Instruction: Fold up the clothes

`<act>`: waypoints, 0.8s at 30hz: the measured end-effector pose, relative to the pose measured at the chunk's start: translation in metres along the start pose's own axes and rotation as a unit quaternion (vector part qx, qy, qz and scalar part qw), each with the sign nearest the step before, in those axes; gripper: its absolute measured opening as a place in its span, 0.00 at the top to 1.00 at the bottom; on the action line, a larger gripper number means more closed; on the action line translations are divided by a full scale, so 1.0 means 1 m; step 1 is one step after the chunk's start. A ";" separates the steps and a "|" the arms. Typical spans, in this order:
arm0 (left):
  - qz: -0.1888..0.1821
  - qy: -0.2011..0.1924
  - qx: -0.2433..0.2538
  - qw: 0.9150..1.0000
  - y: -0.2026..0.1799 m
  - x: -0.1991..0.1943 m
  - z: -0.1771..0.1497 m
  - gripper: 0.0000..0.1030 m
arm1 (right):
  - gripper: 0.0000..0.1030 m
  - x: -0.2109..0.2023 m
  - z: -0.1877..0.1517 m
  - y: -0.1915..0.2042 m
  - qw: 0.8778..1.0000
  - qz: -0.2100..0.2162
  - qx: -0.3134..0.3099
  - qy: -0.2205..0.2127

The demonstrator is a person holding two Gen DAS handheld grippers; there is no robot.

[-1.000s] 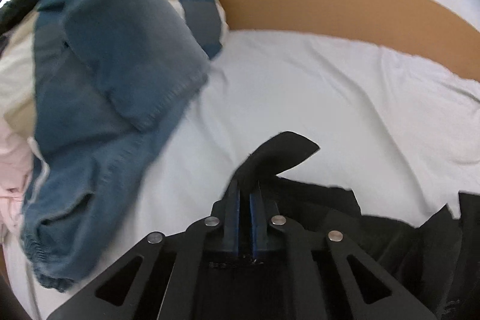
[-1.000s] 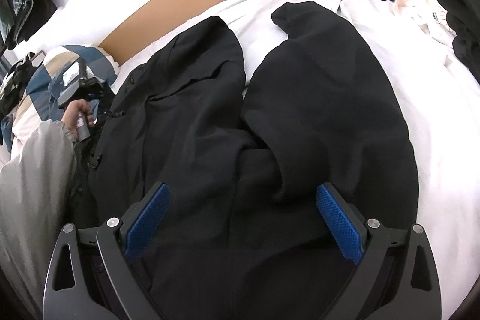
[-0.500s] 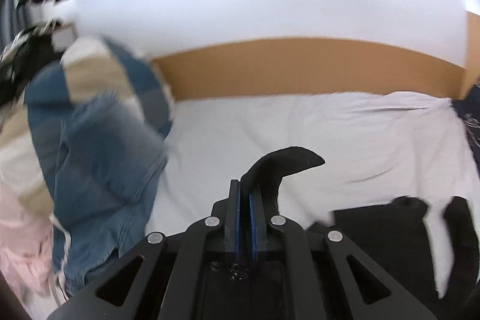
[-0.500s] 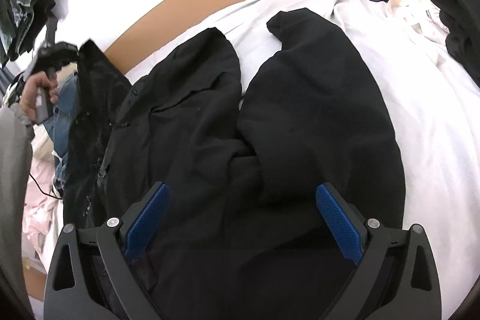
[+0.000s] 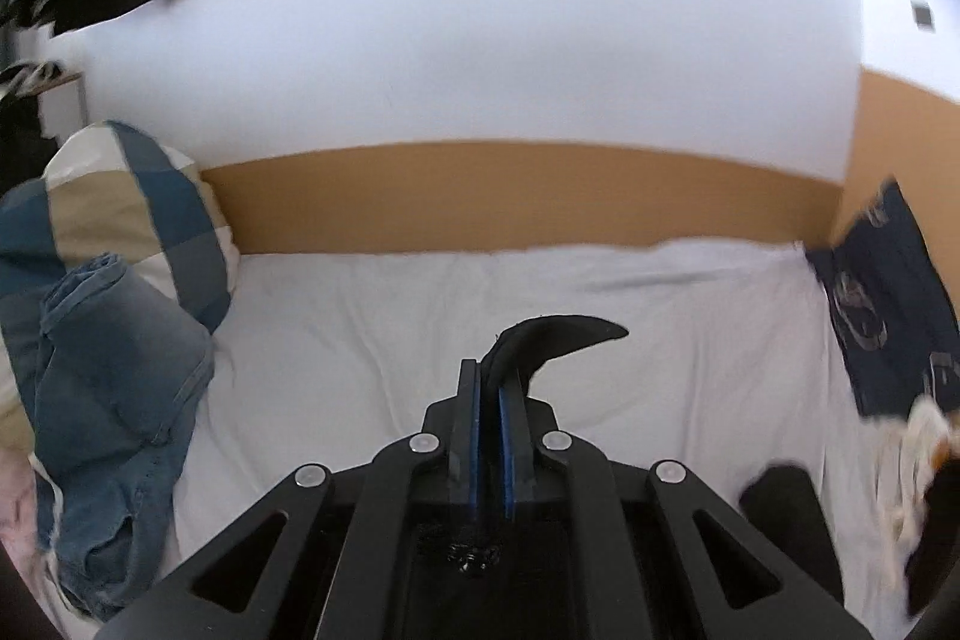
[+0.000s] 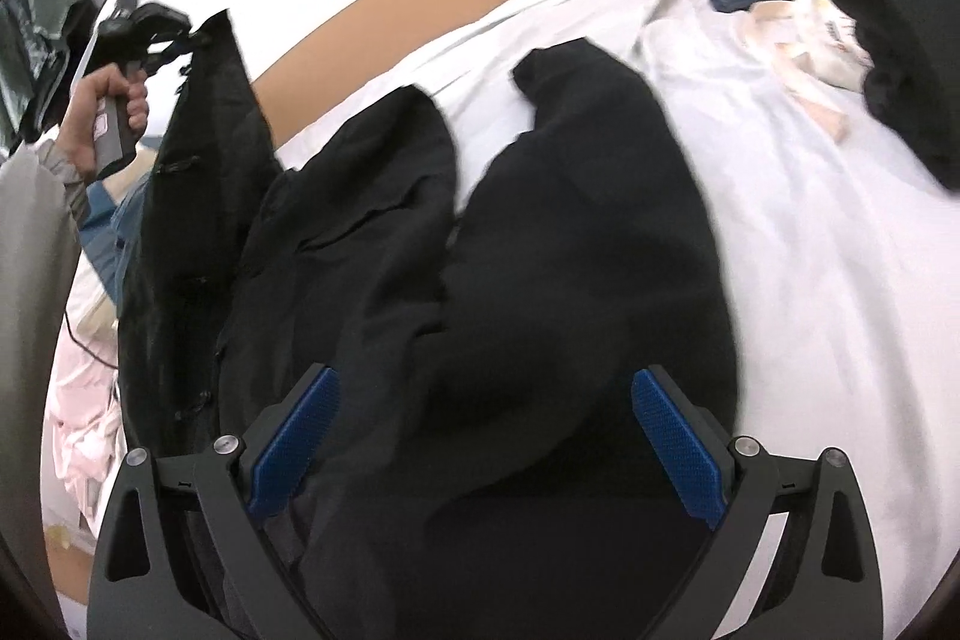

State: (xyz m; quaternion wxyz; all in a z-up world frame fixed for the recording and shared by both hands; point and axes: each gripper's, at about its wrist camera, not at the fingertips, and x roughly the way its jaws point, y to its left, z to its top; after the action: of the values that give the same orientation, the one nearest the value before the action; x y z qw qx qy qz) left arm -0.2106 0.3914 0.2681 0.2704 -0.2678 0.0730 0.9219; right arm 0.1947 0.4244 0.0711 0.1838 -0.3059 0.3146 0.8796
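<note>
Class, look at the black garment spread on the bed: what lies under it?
Under the black garment the white bedsheet shows around its edges and between the two upper lobes. Whatever lies beneath its middle is covered and cannot be seen.

Left tool (image 5: pixel 491 394): black frame, angular struts with triangular cut-outs, four round silver screws across linkage, blue pad faces on black fingers (image 5: pixel 465 400). Right tool (image 6: pixel 486 436): same black frame, silver screws at pivots, blue pads (image 6: pixel 294 445) with fine ribbed texture. Left hand (image 6: pixel 105 106) on grey-and-black handle with white label. Sleeve (image 6: pixel 33 244): light grey, loose, cuff at wrist. Thin black cable (image 6: pixel 84 340) below sleeve.
</note>
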 end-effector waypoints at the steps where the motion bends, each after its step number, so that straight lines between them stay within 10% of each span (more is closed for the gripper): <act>1: 0.003 0.000 -0.010 1.000 0.006 0.005 0.001 0.95 | 0.03 -0.002 0.001 -0.005 1.000 -0.002 0.004 -0.002; 5: 0.082 0.057 0.045 0.994 0.013 0.047 -0.019 0.90 | 0.03 -0.005 0.005 -0.019 1.000 -0.007 0.014 0.000; 7: 0.141 0.128 0.091 0.977 0.015 0.083 -0.047 0.89 | 0.03 -0.004 0.005 -0.022 1.000 -0.005 0.018 0.004; 11: 0.149 0.212 0.081 0.962 0.024 0.123 -0.092 0.75 | 0.03 -0.005 0.003 -0.018 1.000 0.000 0.007 0.005; 20: 0.103 0.168 0.116 0.974 0.016 0.039 -0.093 0.23 | 0.03 -0.001 0.005 -0.012 1.000 0.001 -0.004 0.005; 24: 0.090 0.184 0.135 0.970 0.017 -0.005 -0.132 0.19 | 0.03 -0.004 0.002 -0.006 1.000 0.005 -0.007 0.002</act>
State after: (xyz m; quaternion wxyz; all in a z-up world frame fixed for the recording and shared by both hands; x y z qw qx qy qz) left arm -0.1563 0.3375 0.1591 0.2015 -0.3859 0.2686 0.8592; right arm 0.2003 0.4296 0.0720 0.1766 -0.3069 0.3108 0.8820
